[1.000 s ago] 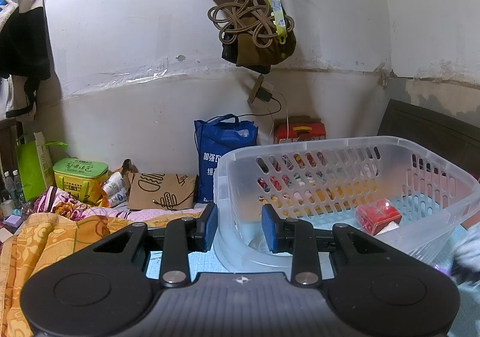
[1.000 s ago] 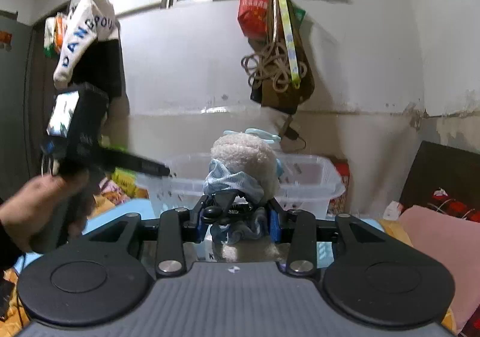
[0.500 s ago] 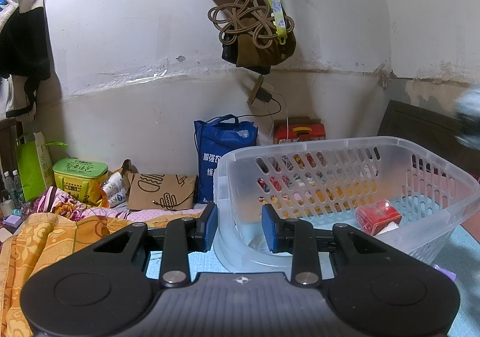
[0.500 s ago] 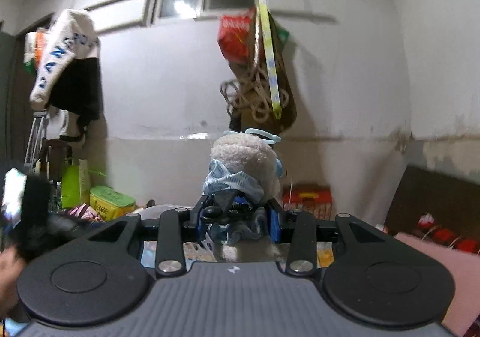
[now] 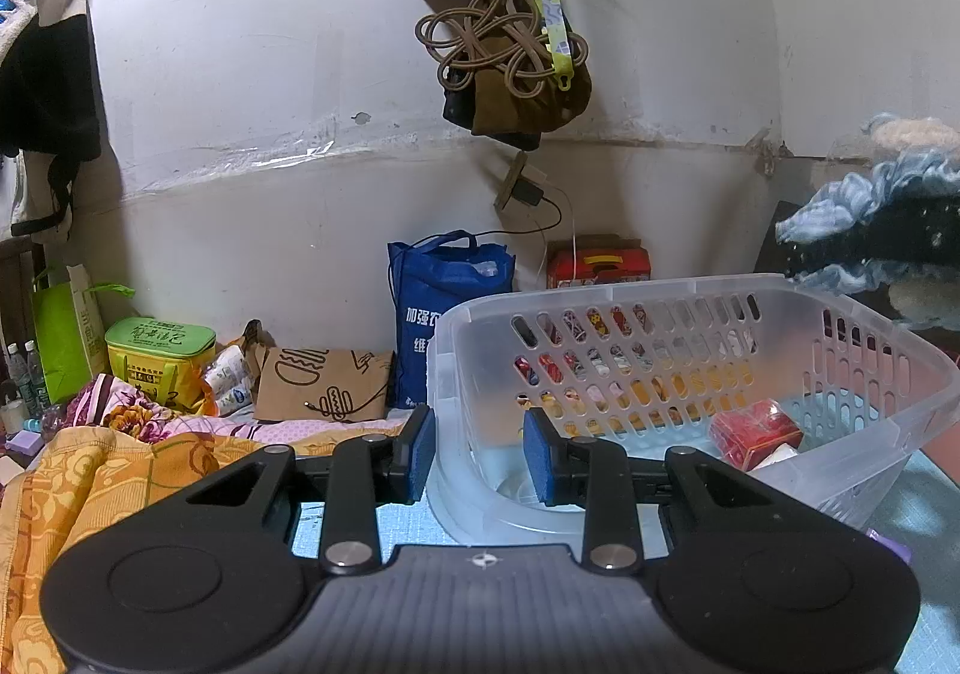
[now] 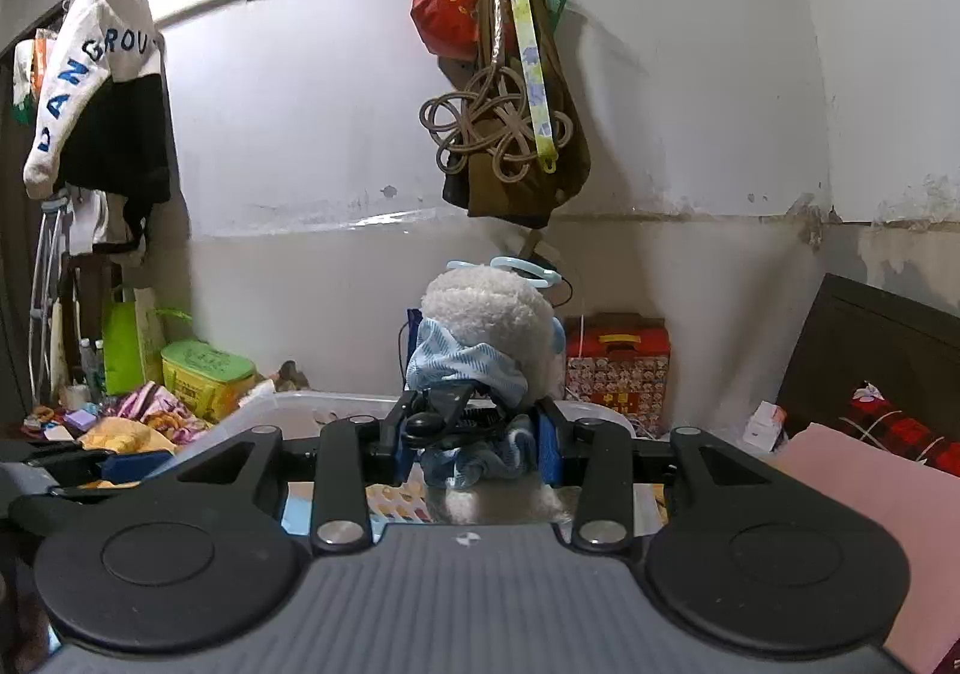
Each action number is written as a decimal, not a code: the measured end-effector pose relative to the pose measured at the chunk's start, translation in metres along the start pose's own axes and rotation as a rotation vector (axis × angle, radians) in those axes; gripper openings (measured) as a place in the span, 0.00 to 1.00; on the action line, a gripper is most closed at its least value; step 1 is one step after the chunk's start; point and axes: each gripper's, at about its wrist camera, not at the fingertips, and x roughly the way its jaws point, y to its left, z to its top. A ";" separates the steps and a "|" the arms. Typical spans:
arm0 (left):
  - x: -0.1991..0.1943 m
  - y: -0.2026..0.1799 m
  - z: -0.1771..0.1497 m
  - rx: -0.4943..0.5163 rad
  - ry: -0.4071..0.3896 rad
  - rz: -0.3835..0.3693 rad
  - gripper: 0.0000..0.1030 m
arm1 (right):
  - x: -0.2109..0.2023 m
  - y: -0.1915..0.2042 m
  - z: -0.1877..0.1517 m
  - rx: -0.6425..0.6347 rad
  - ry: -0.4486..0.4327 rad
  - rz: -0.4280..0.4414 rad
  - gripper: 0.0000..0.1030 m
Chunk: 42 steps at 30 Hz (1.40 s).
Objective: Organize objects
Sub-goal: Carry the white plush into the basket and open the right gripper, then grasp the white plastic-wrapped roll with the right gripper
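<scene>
My right gripper (image 6: 477, 449) is shut on a white plush toy (image 6: 489, 323) dressed in blue striped cloth, and holds it up above the far rim of the clear plastic basket (image 6: 288, 404). The toy also shows in the left wrist view (image 5: 888, 218), in the air over the basket's right corner. My left gripper (image 5: 477, 455) is open and empty, its fingers on either side of the near left wall of the basket (image 5: 690, 302). A red box (image 5: 753, 431) lies inside the basket.
A blue tote bag (image 5: 447, 314), a brown paper bag (image 5: 324, 383) and a green-lidded yellow box (image 5: 159, 356) stand by the wall. Orange bedding (image 5: 90, 470) lies at the left. A pink pillow (image 6: 870, 506) lies at the right. Bags and rope (image 5: 504, 38) hang overhead.
My right gripper has carried the plush toy leftward and lower, over the basket. The toy has come into the left wrist view at the right. The left gripper has not moved.
</scene>
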 end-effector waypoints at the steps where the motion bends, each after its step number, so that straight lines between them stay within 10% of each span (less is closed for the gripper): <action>1: 0.000 0.000 0.000 0.000 0.000 0.000 0.35 | 0.002 -0.001 0.000 0.000 0.004 0.000 0.41; 5: 0.000 0.000 0.000 0.002 0.001 0.001 0.35 | 0.012 -0.005 -0.004 -0.014 0.031 0.006 0.55; 9: 0.000 -0.001 0.000 0.008 0.002 0.002 0.35 | 0.008 0.004 -0.008 -0.084 -0.014 -0.095 1.00; 28: -0.001 -0.001 0.000 0.002 -0.003 -0.002 0.35 | -0.130 0.021 -0.135 0.083 -0.049 0.034 1.00; 42: -0.001 0.001 -0.004 0.004 -0.013 -0.006 0.35 | -0.106 0.054 -0.169 -0.004 0.026 0.053 1.00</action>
